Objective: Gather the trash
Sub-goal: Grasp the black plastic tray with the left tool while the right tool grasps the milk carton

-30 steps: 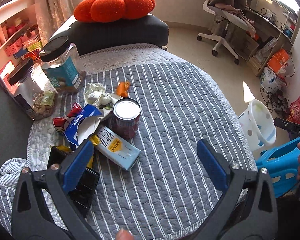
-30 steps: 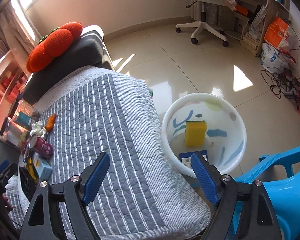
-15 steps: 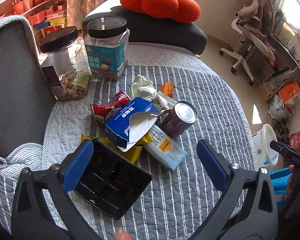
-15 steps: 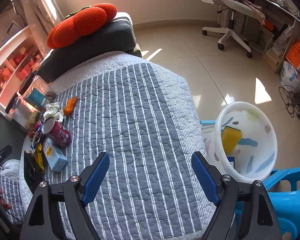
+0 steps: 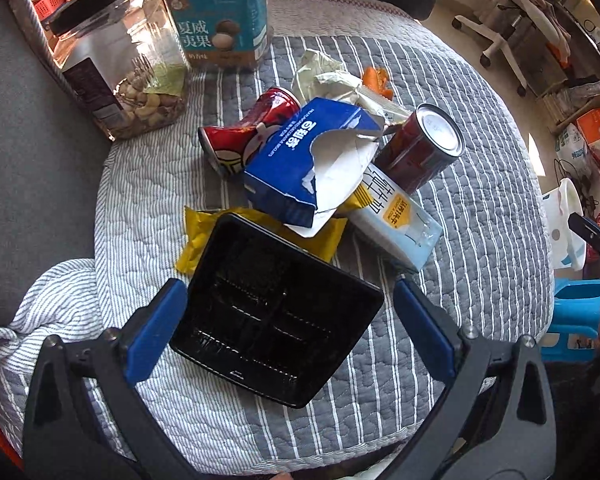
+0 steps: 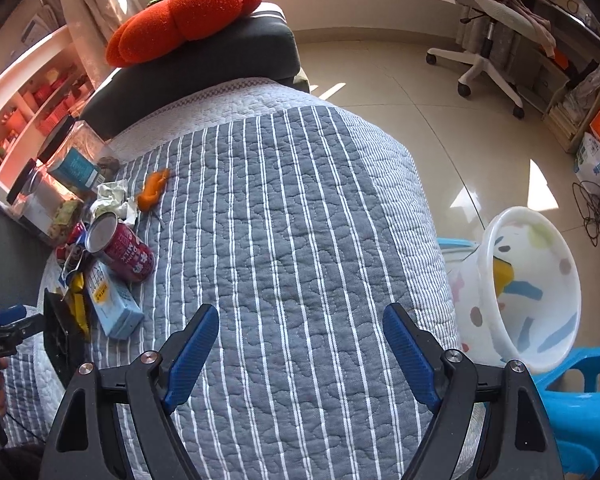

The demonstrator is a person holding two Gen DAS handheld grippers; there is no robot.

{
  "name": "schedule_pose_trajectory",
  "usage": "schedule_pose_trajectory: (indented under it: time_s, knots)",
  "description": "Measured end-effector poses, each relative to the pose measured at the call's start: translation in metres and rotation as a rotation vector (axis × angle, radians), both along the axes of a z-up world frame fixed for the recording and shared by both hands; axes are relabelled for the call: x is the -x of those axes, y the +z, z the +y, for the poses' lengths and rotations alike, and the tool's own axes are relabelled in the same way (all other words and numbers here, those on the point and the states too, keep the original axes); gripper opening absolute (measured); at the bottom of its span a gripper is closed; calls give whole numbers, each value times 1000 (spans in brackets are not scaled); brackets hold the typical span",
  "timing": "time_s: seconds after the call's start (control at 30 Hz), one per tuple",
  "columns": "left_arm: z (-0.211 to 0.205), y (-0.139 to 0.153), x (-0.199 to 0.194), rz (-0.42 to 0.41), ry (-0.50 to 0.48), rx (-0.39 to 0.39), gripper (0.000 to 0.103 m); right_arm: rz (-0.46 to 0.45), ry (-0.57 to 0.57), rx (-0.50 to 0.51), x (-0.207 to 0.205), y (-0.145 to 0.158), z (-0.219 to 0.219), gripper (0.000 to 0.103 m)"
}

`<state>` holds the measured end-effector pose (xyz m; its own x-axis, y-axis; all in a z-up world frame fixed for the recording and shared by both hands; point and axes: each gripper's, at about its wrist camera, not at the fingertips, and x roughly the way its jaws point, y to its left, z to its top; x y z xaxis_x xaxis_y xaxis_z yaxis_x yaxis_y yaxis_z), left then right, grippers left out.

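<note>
A pile of trash lies on the grey striped quilt (image 5: 480,168): a black plastic tray (image 5: 275,332), a torn blue carton (image 5: 291,160), a crushed red can (image 5: 235,140), a dark red can (image 5: 420,148), a pale blue milk carton (image 5: 400,220), a yellow wrapper (image 5: 199,236), crumpled paper (image 5: 324,76) and an orange peel (image 5: 376,78). My left gripper (image 5: 287,286) points down over the tray, open, with a blue pad at each side of it and not pressing. My right gripper (image 6: 302,310) hangs open over bare quilt (image 6: 300,200), right of the pile, with nothing between its fingers.
Two black-lidded jars (image 5: 119,72) (image 5: 223,12) stand behind the pile. A white bin (image 6: 532,292) with a yellow sponge in it sits on the floor to the right, beside a blue plastic chair (image 6: 580,400). A dark cushion with an orange pillow (image 6: 187,12) lies at the far end.
My left gripper has moved in and tilted down over the pile, so the black tray now sits between its fingers. My right gripper has swung left, from above the bin to over the quilt.
</note>
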<state>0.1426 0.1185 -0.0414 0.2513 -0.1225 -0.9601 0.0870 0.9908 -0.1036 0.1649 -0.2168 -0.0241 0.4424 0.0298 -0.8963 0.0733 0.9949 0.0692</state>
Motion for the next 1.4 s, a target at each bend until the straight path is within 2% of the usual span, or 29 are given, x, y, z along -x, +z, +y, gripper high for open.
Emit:
schedule_pose_trajectory:
  time_s: [0.07, 0.23, 0.37, 0.47, 0.5, 0.53, 0.57, 0.73, 0.93, 1.3, 1.37, 1.4]
  knots:
    - [-3, 1, 4, 0, -38, 29, 99, 6, 6, 0, -1, -3, 4, 85]
    - [-19, -10, 15, 47, -159, 35, 98, 18, 27, -7, -3, -8, 14, 85]
    - [-26, -29, 14, 80, -191, -26, 97, 24, 36, 1, -3, -10, 19, 85]
    - [-29, -38, 11, 94, -199, -49, 85, 28, 40, 5, -3, -13, 22, 85]
    - [-29, -39, 10, 89, -202, -58, 78, 29, 43, 6, -3, -13, 23, 85]
    - [-29, -41, 9, 92, -205, -54, 65, 31, 46, 8, -3, -14, 25, 85]
    - [-29, -43, 9, 101, -206, -42, 63, 31, 51, 9, -3, -14, 27, 85]
    - [-25, -28, 15, 44, -189, -22, 62, 23, 124, -18, -7, -17, 53, 85]
    - [-7, 1, 23, -35, -114, -41, 62, 44, 266, -50, -16, -37, 111, 85]
    - [18, -4, 28, 1, -65, -53, 62, 97, 457, -71, -29, -86, 195, 85]
    - [17, -6, 27, 9, -68, -57, 62, 88, 475, -63, -29, -91, 202, 79]
    - [17, -6, 27, 10, -66, -58, 62, 90, 486, -69, -29, -92, 203, 64]
